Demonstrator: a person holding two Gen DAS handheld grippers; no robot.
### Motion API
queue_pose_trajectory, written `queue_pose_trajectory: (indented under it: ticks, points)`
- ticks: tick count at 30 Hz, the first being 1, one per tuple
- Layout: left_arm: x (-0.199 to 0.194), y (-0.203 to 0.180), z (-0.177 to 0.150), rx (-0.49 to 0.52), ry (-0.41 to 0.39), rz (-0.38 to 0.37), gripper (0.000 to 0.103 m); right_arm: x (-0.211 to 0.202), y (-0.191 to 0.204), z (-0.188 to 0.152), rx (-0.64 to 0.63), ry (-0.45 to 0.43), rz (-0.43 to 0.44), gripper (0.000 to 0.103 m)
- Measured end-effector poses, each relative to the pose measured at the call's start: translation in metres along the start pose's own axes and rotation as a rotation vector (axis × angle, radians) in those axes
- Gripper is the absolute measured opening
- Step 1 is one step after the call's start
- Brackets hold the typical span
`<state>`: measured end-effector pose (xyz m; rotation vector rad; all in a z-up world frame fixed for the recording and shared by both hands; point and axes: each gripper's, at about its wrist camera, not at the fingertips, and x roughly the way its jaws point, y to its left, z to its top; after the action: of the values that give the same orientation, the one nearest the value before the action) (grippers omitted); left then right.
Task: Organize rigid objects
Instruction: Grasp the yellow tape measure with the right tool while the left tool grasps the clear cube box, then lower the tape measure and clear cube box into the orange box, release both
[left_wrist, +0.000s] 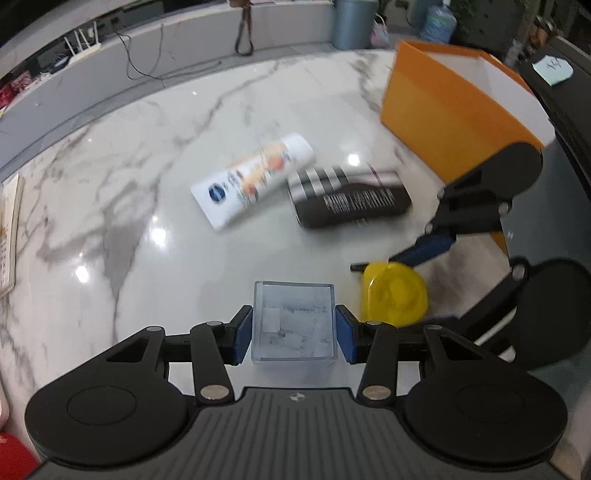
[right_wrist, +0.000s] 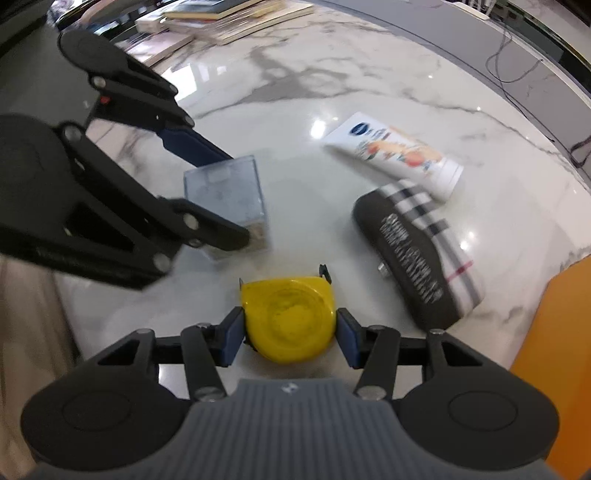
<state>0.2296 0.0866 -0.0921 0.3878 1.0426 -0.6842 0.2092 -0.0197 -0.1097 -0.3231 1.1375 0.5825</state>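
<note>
My left gripper is shut on a clear plastic box, held just above the marble table. The box also shows in the right wrist view. My right gripper is shut on a yellow tape measure, which also shows in the left wrist view. A white lotion tube and a black checkered pouch lie on the table ahead. The orange box stands open at the far right.
Books are stacked at the table's far edge. Cables and a white router sit by the back ledge. A blue bin stands beyond the table.
</note>
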Motion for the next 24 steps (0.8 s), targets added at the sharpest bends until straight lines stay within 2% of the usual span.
queue_pose_trajectory:
  ticks: [3,6,11,14,16,21,24]
  points:
    - [-0.004,-0.005,-0.008,0.018,0.011,-0.002,0.055,-0.002,0.009,-0.007,-0.026,0.003,0.000,0.053]
    - [-0.005,-0.010,-0.013,0.036,-0.002,0.012,0.062,-0.002,0.010,-0.006,-0.032,-0.003,-0.014,0.058]
    - [-0.003,-0.013,-0.012,0.044,-0.011,0.027,0.065,-0.002,0.009,-0.003,-0.026,-0.015,-0.012,0.059]
    - [0.001,-0.013,-0.013,0.044,0.002,0.036,0.064,0.001,0.009,-0.002,-0.025,-0.009,-0.013,0.059]
    - [0.003,-0.012,-0.013,0.040,0.002,0.043,0.053,0.002,0.010,-0.002,-0.025,-0.008,-0.012,0.056]
    - [0.001,-0.013,-0.012,0.005,0.005,0.060,0.053,-0.001,0.013,-0.004,-0.024,-0.018,-0.020,0.054]
    - [-0.010,-0.016,-0.007,-0.014,-0.015,0.057,0.053,-0.017,0.014,-0.006,-0.026,-0.043,-0.023,0.053]
